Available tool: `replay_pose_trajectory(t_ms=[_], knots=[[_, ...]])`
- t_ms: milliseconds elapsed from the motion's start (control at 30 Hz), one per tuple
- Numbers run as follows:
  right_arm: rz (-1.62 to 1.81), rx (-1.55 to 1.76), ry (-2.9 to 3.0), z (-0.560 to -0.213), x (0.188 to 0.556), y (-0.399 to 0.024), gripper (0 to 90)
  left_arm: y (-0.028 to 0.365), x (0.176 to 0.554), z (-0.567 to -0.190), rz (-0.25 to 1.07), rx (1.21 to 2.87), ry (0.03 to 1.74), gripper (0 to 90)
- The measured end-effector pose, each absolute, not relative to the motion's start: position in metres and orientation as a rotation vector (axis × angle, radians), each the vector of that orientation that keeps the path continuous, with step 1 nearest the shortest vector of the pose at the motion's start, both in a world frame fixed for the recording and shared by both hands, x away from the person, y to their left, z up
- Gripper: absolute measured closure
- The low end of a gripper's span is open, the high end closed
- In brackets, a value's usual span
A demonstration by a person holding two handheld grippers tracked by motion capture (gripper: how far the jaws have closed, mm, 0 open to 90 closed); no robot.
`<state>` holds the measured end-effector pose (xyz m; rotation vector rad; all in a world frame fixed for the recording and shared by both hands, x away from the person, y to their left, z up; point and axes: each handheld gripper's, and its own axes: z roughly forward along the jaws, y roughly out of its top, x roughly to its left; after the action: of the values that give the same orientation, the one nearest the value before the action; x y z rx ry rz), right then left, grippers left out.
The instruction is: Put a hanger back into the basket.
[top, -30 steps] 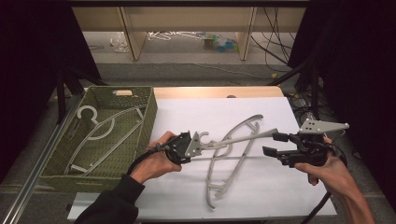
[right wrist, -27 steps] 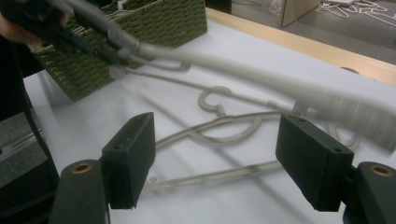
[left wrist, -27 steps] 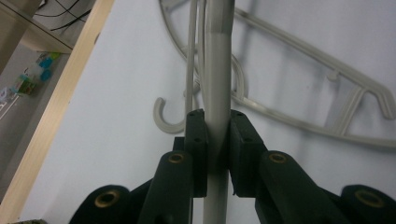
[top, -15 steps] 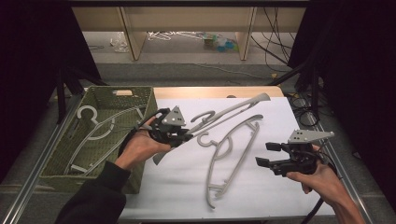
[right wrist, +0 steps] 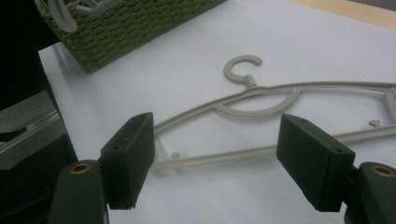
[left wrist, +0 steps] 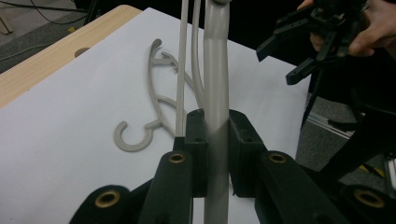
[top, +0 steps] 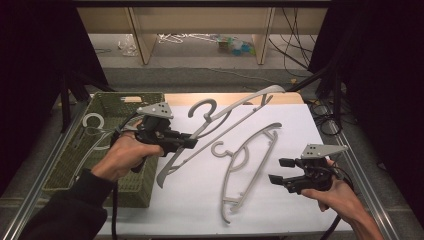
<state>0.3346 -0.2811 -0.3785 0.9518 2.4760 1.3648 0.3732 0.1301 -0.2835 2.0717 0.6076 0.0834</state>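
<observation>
L gripper (top: 192, 142) fingers clamp raised hanger (top: 225, 117); R gripper (top: 280, 170) open nr flat hanger (top: 250, 160).

High view overhead, facing forward-down — 2 claw views close, sharing flat hanger (top: 247, 167).

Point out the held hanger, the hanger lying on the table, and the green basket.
held hanger (top: 235, 107), high view, its upper arm.
lying hanger (top: 247, 165), high view, its curved arm.
green basket (top: 131, 192), high view, its near wall.
</observation>
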Motion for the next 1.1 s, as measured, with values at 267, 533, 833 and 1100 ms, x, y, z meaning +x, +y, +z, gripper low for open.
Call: replay_pose_trajectory(t_ms=[267, 533, 833, 1100], knots=[[1.362, 0.951, 2.488, -0.380, 0.334, -0.280, 28.3, 0.161, 0.366, -0.251, 0.088, 2.015, 0.640, 79.5], [1.355, 0.966, 2.493, -0.381, 0.335, -0.281, 28.1, 0.212, 0.373, -0.245, 0.204, 2.001, 0.755, 79.5], [1.358, 0.975, 2.495, -0.384, 0.336, -0.279, 27.8, 0.274, 0.383, -0.265, 0.316, 1.984, 0.903, 79.5], [1.347, 0.968, 2.503, -0.386, 0.337, -0.279, 27.8, 0.307, 0.389, -0.288, 0.344, 1.986, 0.991, 79.6]])
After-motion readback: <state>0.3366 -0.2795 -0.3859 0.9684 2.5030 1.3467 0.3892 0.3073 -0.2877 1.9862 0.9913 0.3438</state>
